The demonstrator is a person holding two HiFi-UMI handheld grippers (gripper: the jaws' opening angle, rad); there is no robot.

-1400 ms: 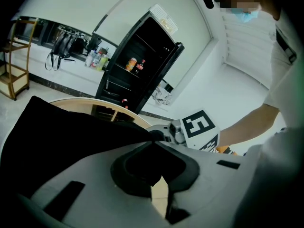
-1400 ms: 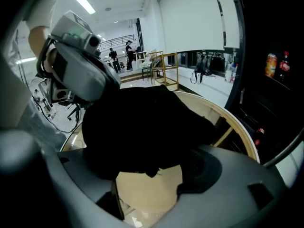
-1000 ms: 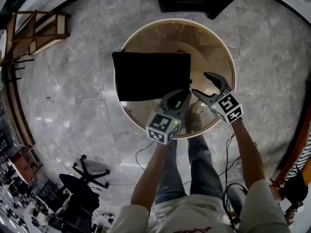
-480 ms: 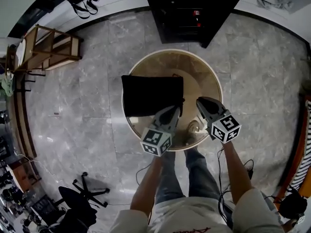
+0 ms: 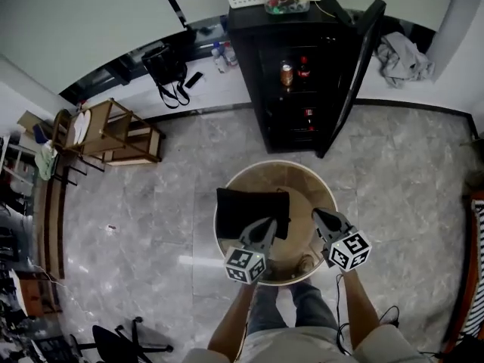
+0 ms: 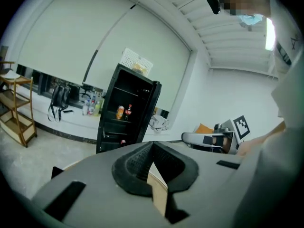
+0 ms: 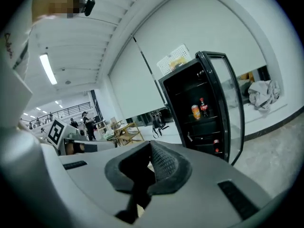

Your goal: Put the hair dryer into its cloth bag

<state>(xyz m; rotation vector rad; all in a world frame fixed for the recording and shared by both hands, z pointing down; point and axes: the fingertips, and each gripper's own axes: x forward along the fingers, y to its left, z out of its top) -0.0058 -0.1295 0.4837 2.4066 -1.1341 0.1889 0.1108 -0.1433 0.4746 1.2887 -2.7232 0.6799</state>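
Lying limp at lower centre, the cloth bag point(image 5: 249, 210) looks soft and light — pinch an edge; left gripper point(image 5: 265, 227) and right gripper point(image 5: 321, 216) jaws closed, empty.

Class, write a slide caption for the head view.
A person holds the left tongs and right tongs shut and empty above a round table bearing a black cloth bag.

Cloth bag point(image 5: 252, 212): matt black fabric, lying on a round counter point(image 5: 306, 191) with a glossy tan top. Floor point(image 5: 151, 225): polished grey stone tiles, veined. Left gripper point(image 5: 265, 227) pads point(image 6: 137, 161): black, rough, dimpled; body smooth matt grey.
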